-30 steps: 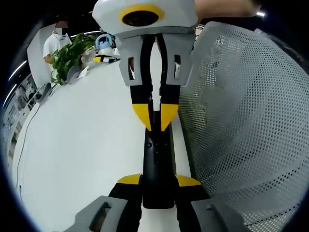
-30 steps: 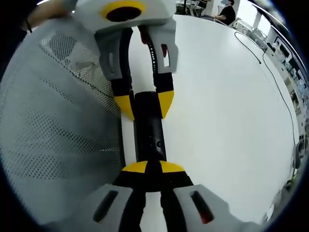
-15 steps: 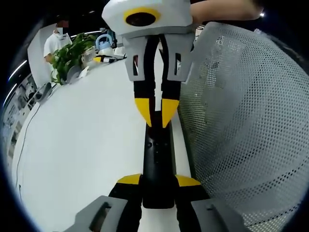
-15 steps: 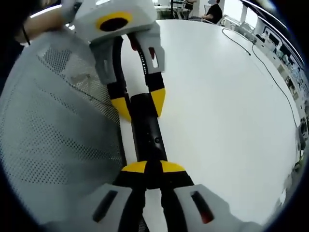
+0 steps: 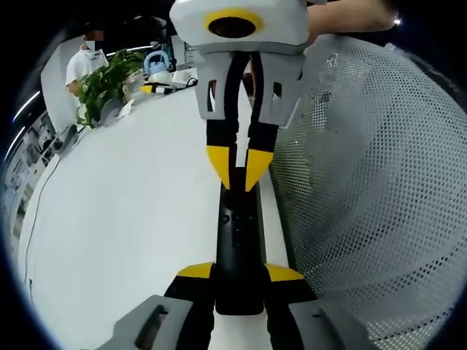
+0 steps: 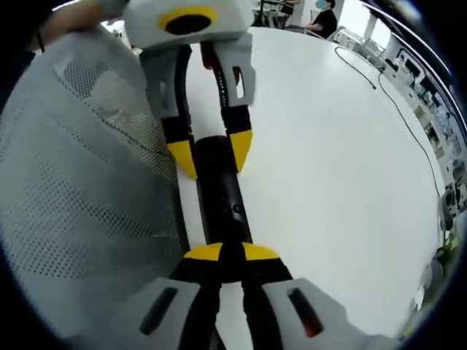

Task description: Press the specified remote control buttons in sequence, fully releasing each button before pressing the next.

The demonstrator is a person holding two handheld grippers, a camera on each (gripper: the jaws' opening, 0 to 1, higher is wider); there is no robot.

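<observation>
The black remote control [image 5: 238, 248] lies along the white desk [image 5: 124, 233], just beside a grey mesh basket [image 5: 372, 197]. The left hand-held gripper [image 5: 239, 274] grips the near end of the remote between its jaws. The right hand-held gripper [image 5: 240, 166] has its yellow tips almost together and they rest on the far end, by the buttons.

In the right gripper view the left hand-held gripper [image 6: 209, 155] straddles the remote control [image 6: 222, 200].

I think a slanted press could slide off the small button. A hard push could tip the remote against the basket.
</observation>
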